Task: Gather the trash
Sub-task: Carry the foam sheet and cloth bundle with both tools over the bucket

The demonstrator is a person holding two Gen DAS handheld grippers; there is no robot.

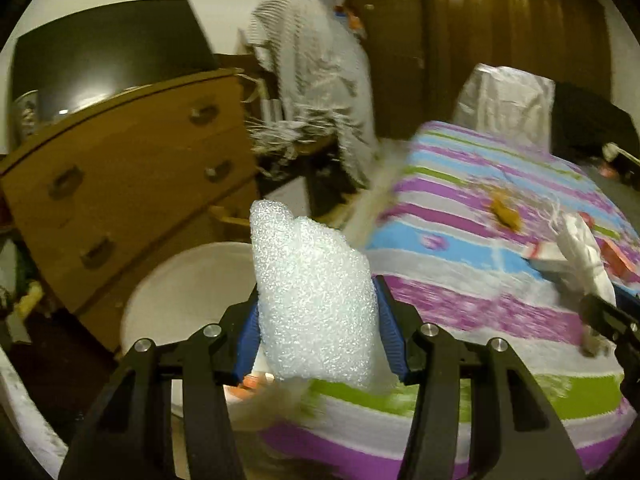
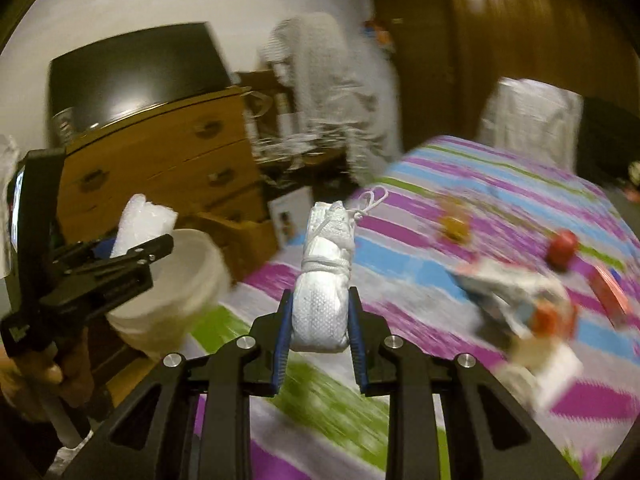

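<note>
My left gripper (image 1: 316, 300) is shut on a piece of white foam wrap (image 1: 312, 280), which stands up between the blue pads. Just below and left of it is a white bucket (image 1: 188, 284). My right gripper (image 2: 320, 296) is shut on a white mesh bundle (image 2: 326, 276) tied with white cord, held over the striped bed cover (image 2: 460, 184). In the right wrist view the left gripper (image 2: 120, 256) hangs over the bucket (image 2: 176, 300) with the foam (image 2: 140, 216). On the bed lie a yellow-orange scrap (image 2: 454, 226), a red lump (image 2: 562, 250) and a crumpled wrapper (image 2: 520, 304).
A wooden dresser (image 1: 132, 184) with a dark screen (image 1: 108, 60) on top stands left of the bucket. Clothes hang over a chair (image 1: 320, 80) past the bed's corner. A brown wardrobe (image 1: 500, 40) and a white bag (image 1: 504, 100) lie beyond the bed. A hand (image 2: 56, 372) holds the left gripper.
</note>
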